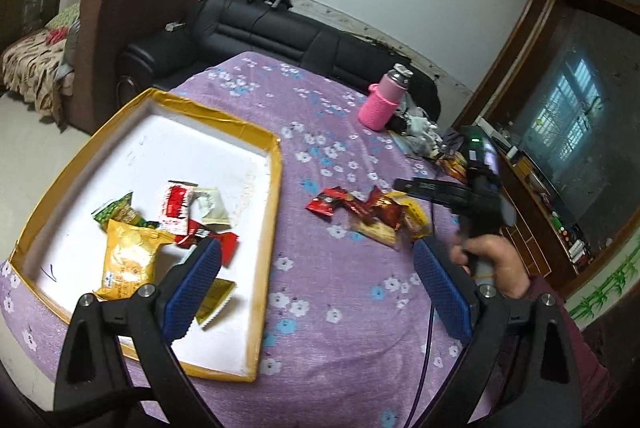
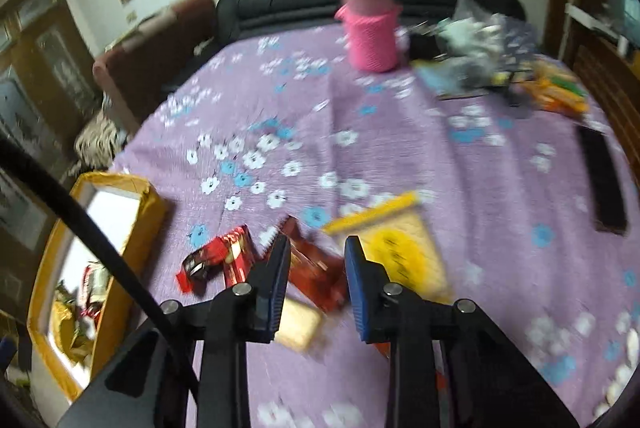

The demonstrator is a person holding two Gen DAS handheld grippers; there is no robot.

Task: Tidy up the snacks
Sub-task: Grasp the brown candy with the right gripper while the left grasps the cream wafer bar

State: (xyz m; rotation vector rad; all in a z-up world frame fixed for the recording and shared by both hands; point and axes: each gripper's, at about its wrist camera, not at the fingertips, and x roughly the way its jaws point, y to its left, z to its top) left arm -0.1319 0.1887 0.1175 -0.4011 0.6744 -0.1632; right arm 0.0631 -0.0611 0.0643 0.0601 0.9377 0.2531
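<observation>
I have the right gripper (image 2: pixel 316 284) low over the loose snacks on the purple flowered tablecloth (image 2: pixel 400 148), its jaws parted about a packet's width with a dark red wrapper (image 2: pixel 316 268) lying between them. The view is blurred, so I cannot tell whether the pads already touch the wrapper; nothing is gripped yet, as far as I can judge. Just beside it lie a red packet (image 2: pixel 218 256) on the left and a yellow packet (image 2: pixel 400 248) on the right, with a pale packet (image 2: pixel 298 324) nearer me, partly under the fingers.

My left gripper (image 1: pixel 316 284) hangs wide open and empty above the right-hand edge of the yellow-rimmed tray (image 1: pixel 272 212). The tray sits toward the left edge of the table and already holds several snacks: a yellow chip bag (image 1: pixel 128 260), a red-and-white packet (image 1: pixel 176 206), a green packet (image 1: pixel 118 212) and a few smaller ones.

I judge the sorting partly done: the cluster by the tray's right side is what remains. The step in hand is picking the dark red wrapper. Next I need to close on it squarely without pinching its neighbours, lift clear, and carry it left over the rim into the tray.
</observation>
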